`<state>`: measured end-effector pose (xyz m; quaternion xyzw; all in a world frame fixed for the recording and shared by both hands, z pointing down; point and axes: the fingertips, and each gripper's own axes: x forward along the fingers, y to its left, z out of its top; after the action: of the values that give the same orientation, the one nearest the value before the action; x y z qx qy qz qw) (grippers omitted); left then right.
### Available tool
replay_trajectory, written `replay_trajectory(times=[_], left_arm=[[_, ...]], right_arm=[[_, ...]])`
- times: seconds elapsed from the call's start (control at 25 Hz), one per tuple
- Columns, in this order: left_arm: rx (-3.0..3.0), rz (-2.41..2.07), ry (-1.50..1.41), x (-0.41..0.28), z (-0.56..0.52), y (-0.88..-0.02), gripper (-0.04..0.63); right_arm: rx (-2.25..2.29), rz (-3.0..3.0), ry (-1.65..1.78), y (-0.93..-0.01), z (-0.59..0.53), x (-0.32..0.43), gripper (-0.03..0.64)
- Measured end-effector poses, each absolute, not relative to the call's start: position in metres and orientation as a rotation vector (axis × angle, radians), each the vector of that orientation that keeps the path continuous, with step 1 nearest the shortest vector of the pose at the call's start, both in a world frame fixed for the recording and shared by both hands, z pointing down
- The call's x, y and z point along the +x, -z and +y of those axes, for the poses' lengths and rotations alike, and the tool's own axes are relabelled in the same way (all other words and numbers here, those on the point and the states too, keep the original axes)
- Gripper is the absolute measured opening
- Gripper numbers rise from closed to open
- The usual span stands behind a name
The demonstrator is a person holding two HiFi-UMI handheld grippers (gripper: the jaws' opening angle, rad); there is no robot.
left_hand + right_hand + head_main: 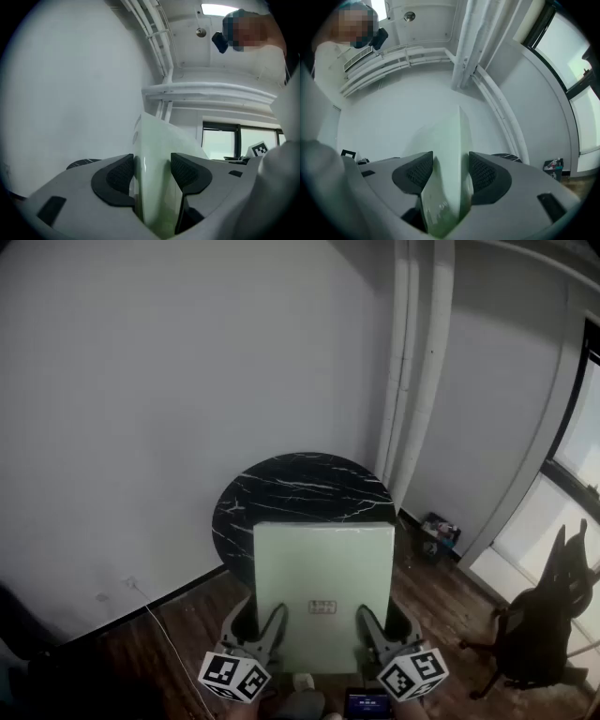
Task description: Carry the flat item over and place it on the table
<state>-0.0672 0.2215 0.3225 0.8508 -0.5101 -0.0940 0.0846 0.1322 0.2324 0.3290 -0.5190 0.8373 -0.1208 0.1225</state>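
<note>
A pale green flat board point(323, 582) hangs in the air, its far edge over the near rim of a round black marble table point(300, 486). My left gripper point(273, 619) is shut on the board's near edge at the left. My right gripper point(369, 621) is shut on the same edge at the right. In the left gripper view the board point(157, 147) stands edge-on between the dark pads point(121, 174) of the left gripper point(152, 174). The right gripper view shows the board point(447, 140) clamped the same way in the right gripper point(451, 174).
White walls stand behind the table, with vertical pipes point(412, 362) in the corner. A black office chair point(539, 634) is at the right by the window. A small box of items point(439, 532) and a white cable point(159, 624) lie on the wooden floor.
</note>
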Motion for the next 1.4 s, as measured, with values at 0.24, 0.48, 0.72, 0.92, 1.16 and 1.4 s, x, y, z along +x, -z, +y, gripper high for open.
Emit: replay_trajectory(times=[0.24,0.48,0.72,0.92,1.16,1.4], left_arm=[[2.52,-1.545,0.3,-0.068,0.247,-0.316,0.245],[2.52,-1.556,0.318,-0.079,0.26,-0.312,0.245],[2.513,-1.571,0.307,-0.079,0.275,-0.317,0.245],[2.504,-1.592,0.303,-0.086,0.275,-0.313,0.245],[2.497,-1.596,0.289,-0.088,0.257,-0.317,0.245],[2.471,-1.595,0.287,-0.094,0.21,-0.33,0.245]], right_arm=[[-1.494,2.474,0.345,-0.32,0.252,0.131,0.207],[-1.47,2.486,0.338,-0.315,0.262,0.121,0.207],[-1.451,2.489,0.367,-0.321,0.276,0.122,0.207],[-1.426,2.491,0.374,-0.318,0.275,0.115,0.207],[-1.424,2.496,0.394,-0.321,0.256,0.113,0.207],[-1.438,2.501,0.415,-0.33,0.21,0.108,0.207]])
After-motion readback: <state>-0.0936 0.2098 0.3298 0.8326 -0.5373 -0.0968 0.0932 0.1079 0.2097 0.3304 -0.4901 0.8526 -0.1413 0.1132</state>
